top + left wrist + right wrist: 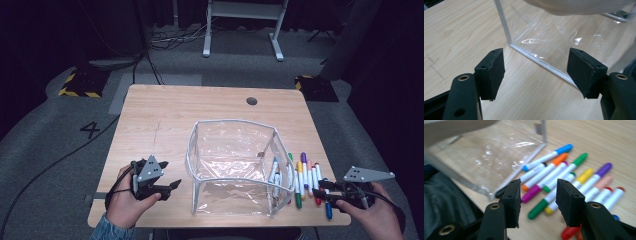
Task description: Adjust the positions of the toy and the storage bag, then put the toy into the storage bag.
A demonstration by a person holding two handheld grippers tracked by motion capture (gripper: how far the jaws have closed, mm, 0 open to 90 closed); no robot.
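A person is lining up the right gripper [537, 202], jaws apart and empty, over the markers [305, 177] lying just beside the clear pouch [235, 167], while the left gripper [159, 186], also agape, is approaching the pouch's near corner, likely next steadying it for loading
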